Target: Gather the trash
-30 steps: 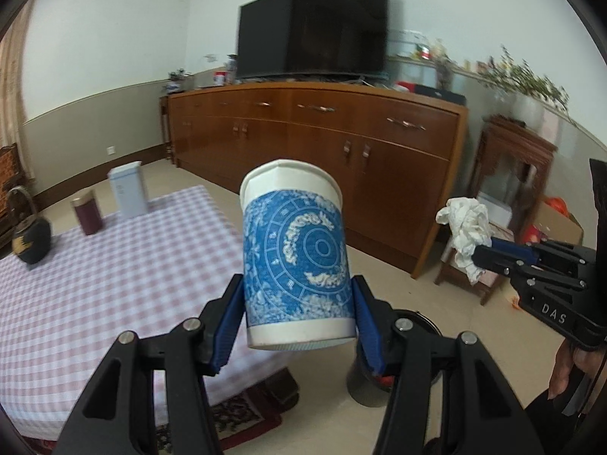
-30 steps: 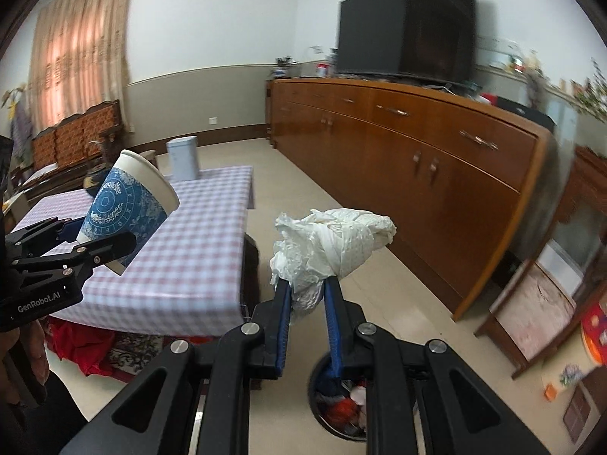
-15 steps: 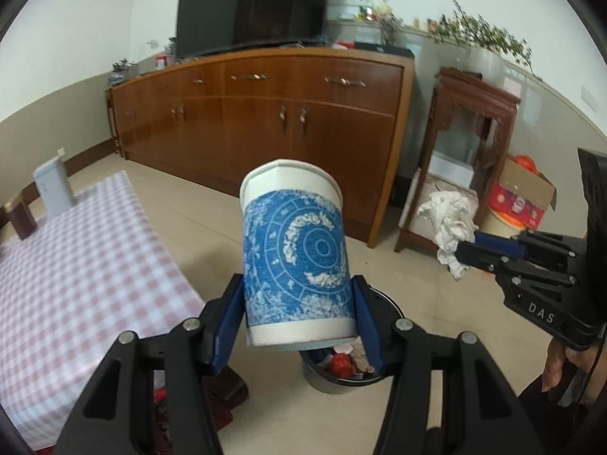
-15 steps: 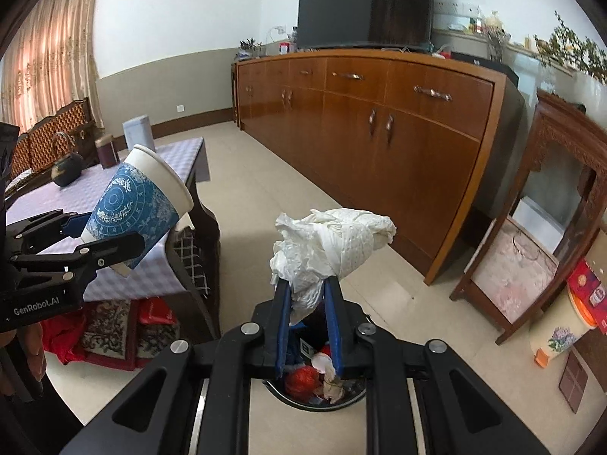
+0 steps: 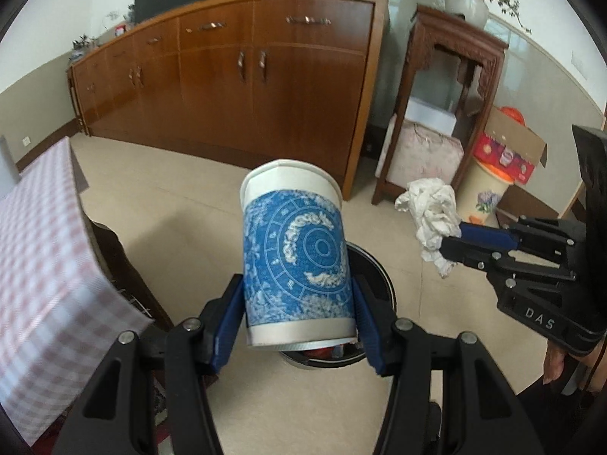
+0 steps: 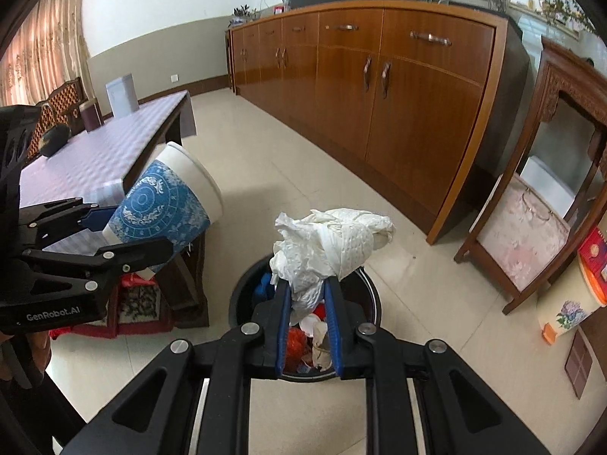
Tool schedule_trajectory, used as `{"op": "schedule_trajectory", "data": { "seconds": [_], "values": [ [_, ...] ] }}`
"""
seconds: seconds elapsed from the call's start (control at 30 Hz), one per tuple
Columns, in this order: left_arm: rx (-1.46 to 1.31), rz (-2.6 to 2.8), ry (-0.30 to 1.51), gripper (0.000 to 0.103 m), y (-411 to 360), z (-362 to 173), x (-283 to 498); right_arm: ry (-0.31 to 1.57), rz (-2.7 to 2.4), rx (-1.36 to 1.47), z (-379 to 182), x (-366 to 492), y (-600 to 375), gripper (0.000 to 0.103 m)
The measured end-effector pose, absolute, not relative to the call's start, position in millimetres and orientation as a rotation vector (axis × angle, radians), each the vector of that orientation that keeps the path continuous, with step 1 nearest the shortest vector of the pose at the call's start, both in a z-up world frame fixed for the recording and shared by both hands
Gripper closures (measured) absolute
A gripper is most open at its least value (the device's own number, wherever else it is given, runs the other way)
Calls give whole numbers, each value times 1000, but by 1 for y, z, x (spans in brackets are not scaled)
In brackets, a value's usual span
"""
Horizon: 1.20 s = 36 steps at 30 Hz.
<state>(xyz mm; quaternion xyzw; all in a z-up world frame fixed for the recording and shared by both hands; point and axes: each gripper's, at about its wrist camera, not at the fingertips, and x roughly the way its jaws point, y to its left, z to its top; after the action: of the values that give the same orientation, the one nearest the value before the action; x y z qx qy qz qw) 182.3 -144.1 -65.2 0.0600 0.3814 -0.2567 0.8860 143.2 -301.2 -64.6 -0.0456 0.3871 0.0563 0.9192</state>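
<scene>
paper cup point(image 5: 297, 254), blue-patterned, clamped at base in left claw point(image 5: 297, 318), half spread, tilted over black trash bin point(image 5: 383, 276) on floor. crumpled tissue point(image 6: 330, 242) pinched in right claw point(image 6: 309, 303), nearly closed, directly above bin, litter already inside. checked worktop point(image 5: 41, 250) at left, wooden sideboard point(image 6: 398, 87) behind.

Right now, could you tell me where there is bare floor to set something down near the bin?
The beige tiled floor lies bare between the checked-cloth table and the long wooden sideboard. It is crowded inside the round black bin, already holding litter, and around the carved stand with its cardboard box.
</scene>
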Motion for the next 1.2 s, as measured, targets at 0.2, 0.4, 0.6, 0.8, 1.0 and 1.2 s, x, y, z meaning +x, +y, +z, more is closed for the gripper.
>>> {"op": "schedule_trajectory", "data": {
  "seconds": [0.2, 0.4, 0.6, 0.8, 1.0, 1.2],
  "values": [
    [129, -544, 864, 47, -158, -98, 198, 854, 134, -104, -101, 158, -313, 84],
    [121, -542, 907, 47, -166, -122, 212, 900, 166, -111, -134, 180, -319, 84],
    [105, -554, 973, 46, -172, -147, 223, 940, 209, -134, -160, 201, -322, 84],
    [96, -431, 1004, 9, -156, -161, 224, 1005, 129, -130, -196, 208, -345, 0],
    [120, -324, 888, 3, -127, -115, 186, 929, 14, -46, -160, 185, -345, 0],
    [131, -262, 813, 2, -90, -77, 152, 866, -26, 21, -115, 147, -314, 0]
  ]
}}
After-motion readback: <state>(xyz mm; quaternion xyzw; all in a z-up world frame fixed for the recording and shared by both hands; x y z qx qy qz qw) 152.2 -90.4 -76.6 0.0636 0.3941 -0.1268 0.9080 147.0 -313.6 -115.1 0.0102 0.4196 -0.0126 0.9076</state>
